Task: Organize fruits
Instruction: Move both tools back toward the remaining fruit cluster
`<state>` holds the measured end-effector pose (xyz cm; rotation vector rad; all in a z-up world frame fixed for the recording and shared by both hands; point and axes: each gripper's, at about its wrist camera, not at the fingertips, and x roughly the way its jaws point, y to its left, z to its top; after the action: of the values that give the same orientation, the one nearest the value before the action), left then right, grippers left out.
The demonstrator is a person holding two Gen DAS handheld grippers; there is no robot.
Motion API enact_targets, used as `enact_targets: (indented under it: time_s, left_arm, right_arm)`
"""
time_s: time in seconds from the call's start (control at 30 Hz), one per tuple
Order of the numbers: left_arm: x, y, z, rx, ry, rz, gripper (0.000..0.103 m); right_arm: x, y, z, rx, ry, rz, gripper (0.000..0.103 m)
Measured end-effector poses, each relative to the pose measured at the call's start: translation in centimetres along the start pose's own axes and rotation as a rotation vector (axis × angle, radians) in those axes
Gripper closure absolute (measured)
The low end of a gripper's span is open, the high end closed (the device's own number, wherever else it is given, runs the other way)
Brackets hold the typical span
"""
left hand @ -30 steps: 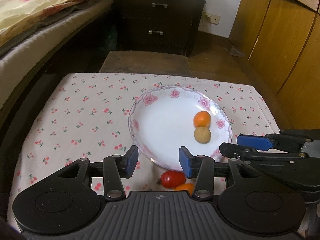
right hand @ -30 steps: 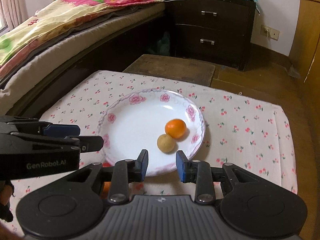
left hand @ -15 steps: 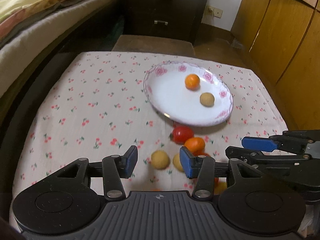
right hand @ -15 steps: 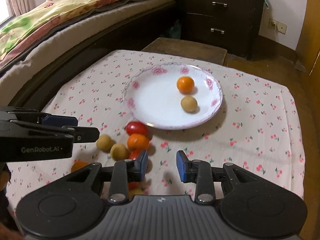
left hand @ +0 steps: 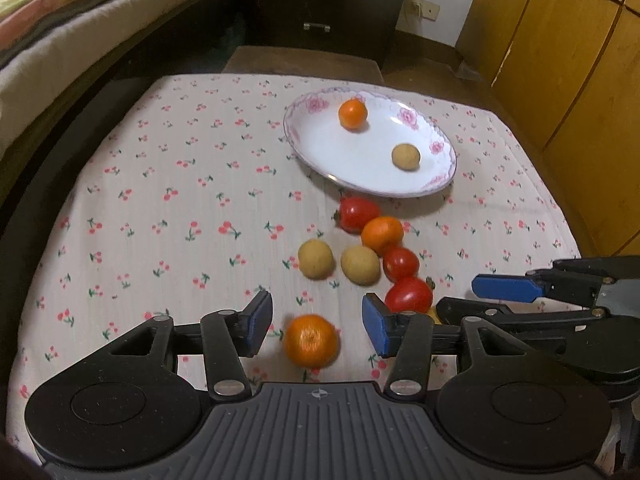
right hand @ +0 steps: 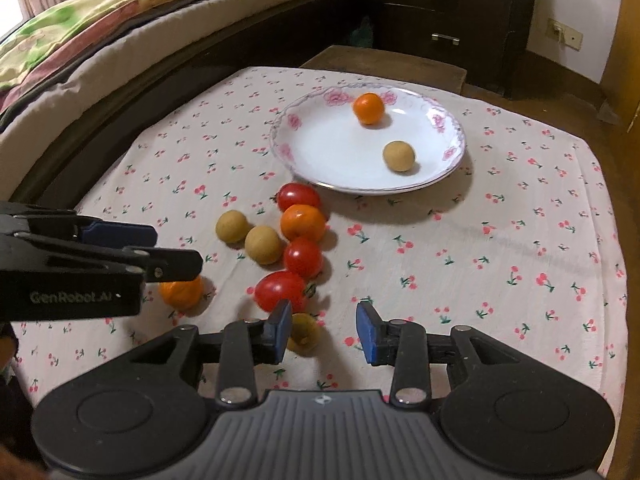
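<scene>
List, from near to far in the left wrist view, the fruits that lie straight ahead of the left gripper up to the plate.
Left gripper → round orange tangerine between its open fingers → two round tan longans side by side → red cherry tomato nearest the plate → white flower-rimmed plate → orange tangerine on the plate.

A: How many tomatoes (right hand: 299, 197)?
B: Three. Also three oranges (right hand: 368, 108), one at the plate's (right hand: 448, 172) twelve o'clock.
A: Tan round fruits (right hand: 398, 155)?
B: Three plainly seen; one plate.
</scene>
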<state>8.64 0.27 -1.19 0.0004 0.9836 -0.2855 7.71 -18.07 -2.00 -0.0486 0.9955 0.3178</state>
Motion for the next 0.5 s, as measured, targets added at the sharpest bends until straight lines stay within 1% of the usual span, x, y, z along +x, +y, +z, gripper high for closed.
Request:
enact_targets:
  time_s: [0.17, 0.5]
  left_arm:
    - [0.33, 0.19, -0.71, 0.003, 0.016, 0.003, 0.044]
    - [1.03, 0.22, -0.93, 0.005, 0.033, 0.006, 0.044]
  right_arm:
    - [0.26, 0.14, -0.05, -0.007, 0.006, 0.002, 0.066]
    - [0.4, -0.17, -0.19, 0.004, 0.012, 0.006, 0.062]
